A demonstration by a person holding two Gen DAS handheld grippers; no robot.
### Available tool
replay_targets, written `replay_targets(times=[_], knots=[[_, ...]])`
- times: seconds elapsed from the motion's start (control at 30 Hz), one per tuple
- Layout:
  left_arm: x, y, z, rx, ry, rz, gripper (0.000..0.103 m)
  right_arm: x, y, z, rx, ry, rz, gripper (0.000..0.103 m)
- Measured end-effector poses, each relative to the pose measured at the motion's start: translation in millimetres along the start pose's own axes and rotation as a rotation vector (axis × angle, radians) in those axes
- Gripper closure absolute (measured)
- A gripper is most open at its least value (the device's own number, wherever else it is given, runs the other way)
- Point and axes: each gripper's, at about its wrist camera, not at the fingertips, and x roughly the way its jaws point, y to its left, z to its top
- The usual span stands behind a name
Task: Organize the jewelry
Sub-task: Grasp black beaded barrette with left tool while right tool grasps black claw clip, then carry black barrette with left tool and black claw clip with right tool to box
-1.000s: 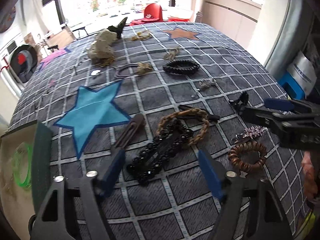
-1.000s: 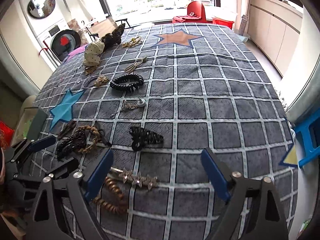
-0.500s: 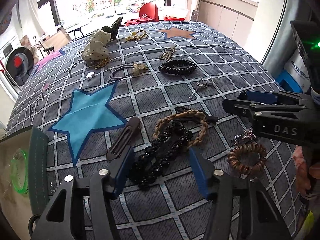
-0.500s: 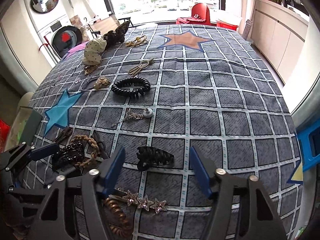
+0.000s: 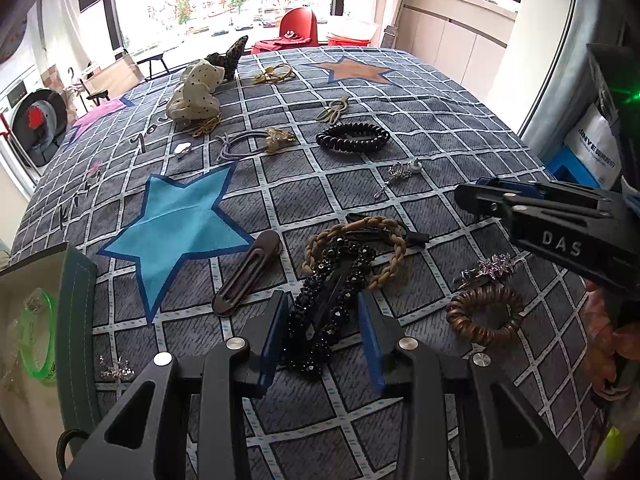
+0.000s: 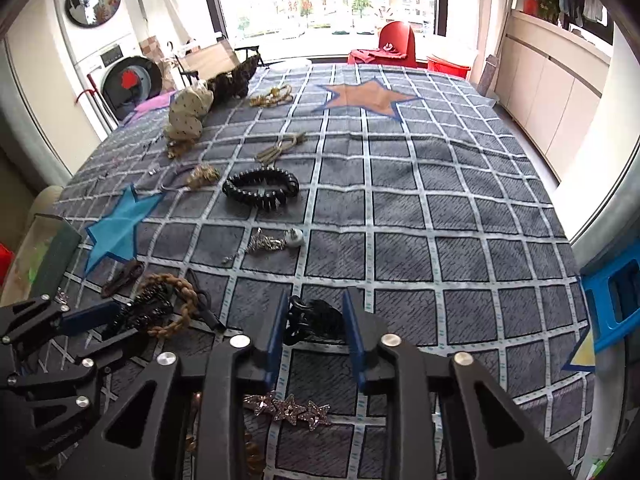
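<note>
Hair pieces and jewelry lie on a grey checked cloth (image 5: 400,92). My left gripper (image 5: 321,298) points down at a black beaded hair clip (image 5: 332,280), which lies between its closing jaws; the blue pads (image 5: 276,332) stand close beside it without clearly pressing. The clip rests partly on a braided tan band (image 5: 384,240). My right gripper (image 6: 316,294) is closing around a black claw clip (image 6: 316,320) that sits between its pads (image 6: 354,340); no firm squeeze shows. In the right wrist view the left gripper (image 6: 60,320) is at the lower left.
A brown oval clip (image 5: 248,272), a brown spiral tie (image 5: 484,312) and a star clip (image 6: 288,404) lie near the grippers. Farther off are a black spiral tie (image 6: 260,188), a dangling earring (image 6: 272,242) and scrunchies. An open box (image 5: 76,320) holding a green bangle stands at the left.
Both grippers' jaws have narrowed a lot. The right gripper has come forward so the claw clip now lies between its pads. The left gripper has stayed over the beaded clip.
</note>
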Motion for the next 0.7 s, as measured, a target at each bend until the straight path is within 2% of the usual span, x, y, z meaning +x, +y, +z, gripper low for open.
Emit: replay_targets(times=[0.43,0.7], knots=[[-33,2,-9,-0.048,-0.066,0.009,0.065,-26,-22,-14,0.132,-0.004,0.101,0.076],[-67,0,-28,-0.075,-0.111,0.034,0.065,-50,-20,-36,0.152,-0.004,0.138,0.076]])
